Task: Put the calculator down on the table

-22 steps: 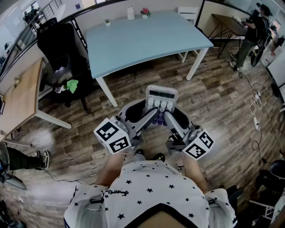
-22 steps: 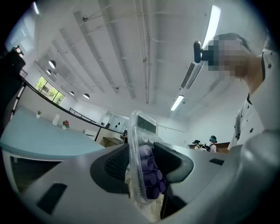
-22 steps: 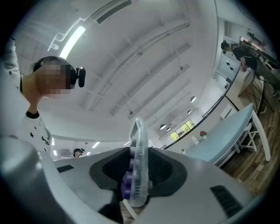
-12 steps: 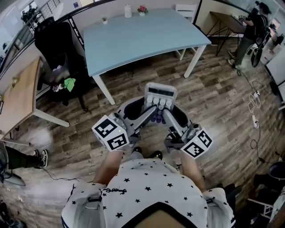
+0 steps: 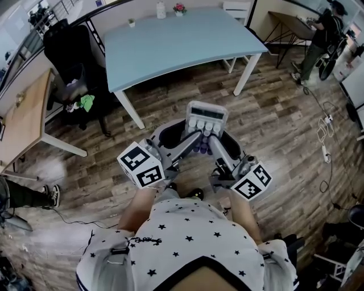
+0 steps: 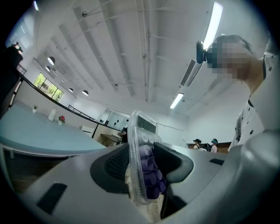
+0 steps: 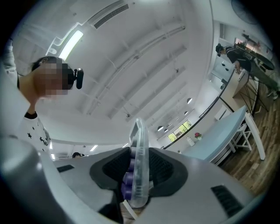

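A white calculator with purple keys hangs over the wooden floor, in front of the light blue table. Both grippers are shut on its near end. My left gripper comes in from the left and my right gripper from the right, their marker cubes near my body. In the left gripper view the calculator stands edge-on between the dark pads of the left gripper. The right gripper view shows the calculator the same way, clamped in the right gripper. The table lies beyond it.
A small flower pot and a white bottle stand at the table's far edge. A black office chair and a wooden desk are at the left. A person stands far right; cables lie on the floor.
The whole scene has slid slightly up in the head view. Both grippers keep their hold on the calculator, which stays in front of the table.
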The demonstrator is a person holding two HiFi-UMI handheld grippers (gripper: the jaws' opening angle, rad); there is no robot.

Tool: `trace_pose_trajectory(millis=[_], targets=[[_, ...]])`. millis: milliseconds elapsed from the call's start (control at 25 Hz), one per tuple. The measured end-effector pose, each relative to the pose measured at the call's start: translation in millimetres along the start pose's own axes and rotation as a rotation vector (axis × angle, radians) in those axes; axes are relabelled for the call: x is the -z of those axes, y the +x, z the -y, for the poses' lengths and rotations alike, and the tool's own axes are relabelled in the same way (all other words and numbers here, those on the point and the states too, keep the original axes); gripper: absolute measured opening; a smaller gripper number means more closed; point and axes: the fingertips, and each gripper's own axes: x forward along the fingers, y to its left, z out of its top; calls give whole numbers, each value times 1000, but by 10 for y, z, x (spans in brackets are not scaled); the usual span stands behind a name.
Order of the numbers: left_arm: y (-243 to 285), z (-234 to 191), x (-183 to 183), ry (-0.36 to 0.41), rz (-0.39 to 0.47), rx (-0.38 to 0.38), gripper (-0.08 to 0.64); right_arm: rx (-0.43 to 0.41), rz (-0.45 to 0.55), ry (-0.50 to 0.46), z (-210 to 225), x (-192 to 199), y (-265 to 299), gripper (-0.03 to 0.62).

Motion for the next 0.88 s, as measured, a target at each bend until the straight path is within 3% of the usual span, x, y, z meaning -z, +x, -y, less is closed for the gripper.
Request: trace_pose_trajectory(millis=[120,280,640,880], targets=[[310,329,80,18,-12,-16,198,-13,14,29,91,-261,-361,124],[375,449,143,32,-20,-37,198,-36,11,47,109,-302,-497,121],[468,119,62,-15,-28,-96,198,-56,-27,106,350,-304,-205,121],[557,-64,38,-21,-25,-89,198,-50,-36,105,505,-303,-75,121]])
